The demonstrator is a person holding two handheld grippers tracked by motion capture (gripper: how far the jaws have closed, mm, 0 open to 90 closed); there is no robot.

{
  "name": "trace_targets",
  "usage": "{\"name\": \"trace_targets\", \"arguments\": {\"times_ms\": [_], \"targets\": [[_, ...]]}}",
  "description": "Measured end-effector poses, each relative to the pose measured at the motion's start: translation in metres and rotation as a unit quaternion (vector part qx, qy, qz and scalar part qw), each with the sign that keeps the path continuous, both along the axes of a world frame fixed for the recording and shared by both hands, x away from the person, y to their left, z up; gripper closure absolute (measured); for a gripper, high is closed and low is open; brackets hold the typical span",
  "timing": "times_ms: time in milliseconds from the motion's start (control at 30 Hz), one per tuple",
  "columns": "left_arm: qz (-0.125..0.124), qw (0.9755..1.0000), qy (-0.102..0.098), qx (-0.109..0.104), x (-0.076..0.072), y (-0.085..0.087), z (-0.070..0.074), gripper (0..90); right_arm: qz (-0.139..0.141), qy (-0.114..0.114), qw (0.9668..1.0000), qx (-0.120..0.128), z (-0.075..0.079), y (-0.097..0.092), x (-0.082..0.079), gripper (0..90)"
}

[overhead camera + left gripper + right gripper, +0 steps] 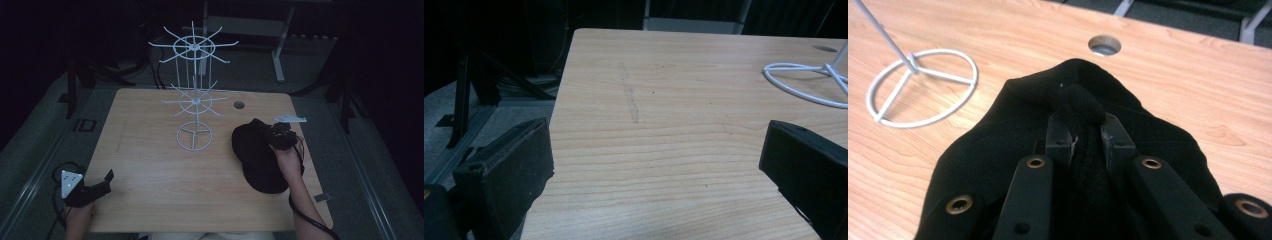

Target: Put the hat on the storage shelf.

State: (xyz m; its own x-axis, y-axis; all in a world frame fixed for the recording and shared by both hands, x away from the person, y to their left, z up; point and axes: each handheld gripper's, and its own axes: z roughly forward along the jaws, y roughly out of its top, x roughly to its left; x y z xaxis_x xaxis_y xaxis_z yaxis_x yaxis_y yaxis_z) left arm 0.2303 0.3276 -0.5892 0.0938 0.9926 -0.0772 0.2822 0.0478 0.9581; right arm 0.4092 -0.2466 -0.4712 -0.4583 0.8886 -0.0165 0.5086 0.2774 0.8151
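On the wooden table [150,200], right gripper [1082,112] has pinched the black cap [257,155] at centre-right, hanging on the white rack [195,95] remains; left gripper [102,182] gapes empty.

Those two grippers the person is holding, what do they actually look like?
Both are black. The left gripper has two broad, flat jaws and a grey three-cornered plate with a small white dot on top. The right gripper carries a similar pale plate; up close its ribbed arms show brass-ringed holes. A black cable trails from each. The forearms look bare, no sleeves visible.
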Motion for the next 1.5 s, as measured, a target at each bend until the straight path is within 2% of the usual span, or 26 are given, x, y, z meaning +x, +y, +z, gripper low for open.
{"name": "trace_targets", "arguments": {"times_ms": [300, 533, 767, 933, 1033, 1067, 1267, 1500], "targets": [[0.001, 1.0000, 0.000, 0.000, 0.000, 0.000, 0.000, 1.5, -0.001, -0.035, 0.9991, 0.024, 0.024, -0.015, -0.018, 79.3], [0.001, 1.0000, 0.000, -0.001, 0.000, 0.000, 0.000, 1.5, 0.001, -0.058, 0.9973, 0.045, 0.042, -0.026, -0.031, 79.7], [0.001, 1.0000, 0.001, -0.001, 0.000, 0.000, 0.000, 1.5, 0.001, -0.082, 0.9951, 0.055, 0.057, -0.033, -0.041, 79.9], [0.002, 1.0000, 0.000, 0.000, 0.000, 0.000, 0.000, 1.5, 0.010, -0.110, 0.9913, 0.072, 0.081, -0.038, -0.056, 79.9], [0.002, 1.0000, 0.001, 0.000, 0.000, 0.000, 0.000, 1.5, 0.013, -0.120, 0.9899, 0.075, 0.089, -0.039, -0.060, 79.9], [0.002, 1.0000, 0.001, 0.001, 0.000, 0.000, 0.000, 1.4, 0.018, -0.129, 0.9882, 0.081, 0.098, -0.039, -0.066, 79.8], [0.002, 1.0000, 0.001, 0.000, 0.000, 0.000, 0.000, 1.4, 0.031, -0.156, 0.9833, 0.087, 0.122, -0.037, -0.083, 79.8], [0.002, 1.0000, 0.001, 0.000, 0.000, 0.000, 0.000, 1.5, 0.047, -0.195, 0.9744, 0.102, 0.156, -0.034, -0.103, 79.8]]}}
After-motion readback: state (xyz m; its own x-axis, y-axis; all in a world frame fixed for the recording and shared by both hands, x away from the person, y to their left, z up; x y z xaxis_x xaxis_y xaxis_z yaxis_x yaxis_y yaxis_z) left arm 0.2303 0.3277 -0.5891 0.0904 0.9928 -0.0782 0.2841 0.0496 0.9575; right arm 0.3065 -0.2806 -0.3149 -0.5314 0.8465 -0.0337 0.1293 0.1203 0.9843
